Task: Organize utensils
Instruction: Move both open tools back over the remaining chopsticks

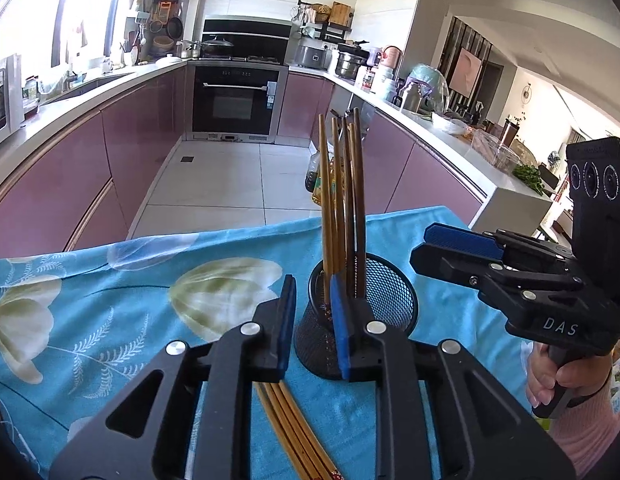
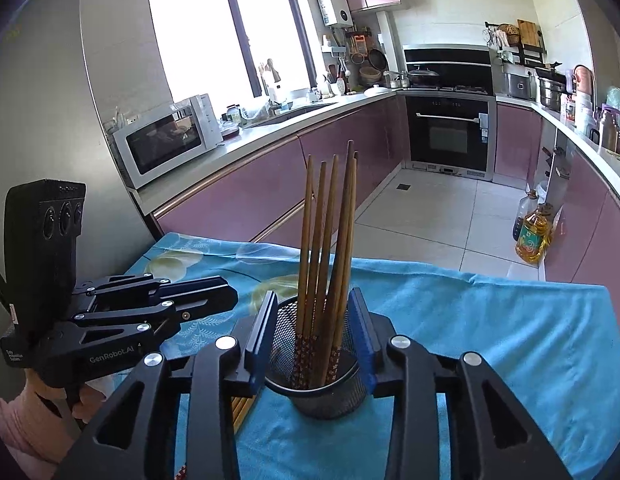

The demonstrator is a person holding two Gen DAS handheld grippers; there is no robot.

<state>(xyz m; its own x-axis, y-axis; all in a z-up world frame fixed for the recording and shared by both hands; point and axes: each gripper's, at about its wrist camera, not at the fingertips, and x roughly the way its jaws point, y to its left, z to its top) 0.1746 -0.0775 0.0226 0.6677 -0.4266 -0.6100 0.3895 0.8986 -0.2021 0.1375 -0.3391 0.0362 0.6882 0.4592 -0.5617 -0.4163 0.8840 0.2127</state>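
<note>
Looking along my left gripper (image 1: 310, 328), I see its blue-padded fingers (image 1: 286, 324) parted with nothing between them. They hang over the blue flowered cloth (image 1: 110, 312) on the tabletop, just beside the black mesh holder (image 1: 389, 300), where several chopsticks (image 1: 341, 200) stand upright. More chopsticks (image 1: 294, 432) lie flat on the cloth beneath my left fingers. My right gripper (image 1: 457, 252) hovers to the right of the holder, apparently closed.

From my right wrist, the right gripper (image 2: 313, 344) has its fingers (image 2: 361, 336) spread wide on either side of the mesh holder (image 2: 321, 396); whether the pads touch its wall I cannot tell. The upright chopsticks (image 2: 329, 240) rise between them. My left gripper (image 2: 214, 300) sits to the left.
</note>
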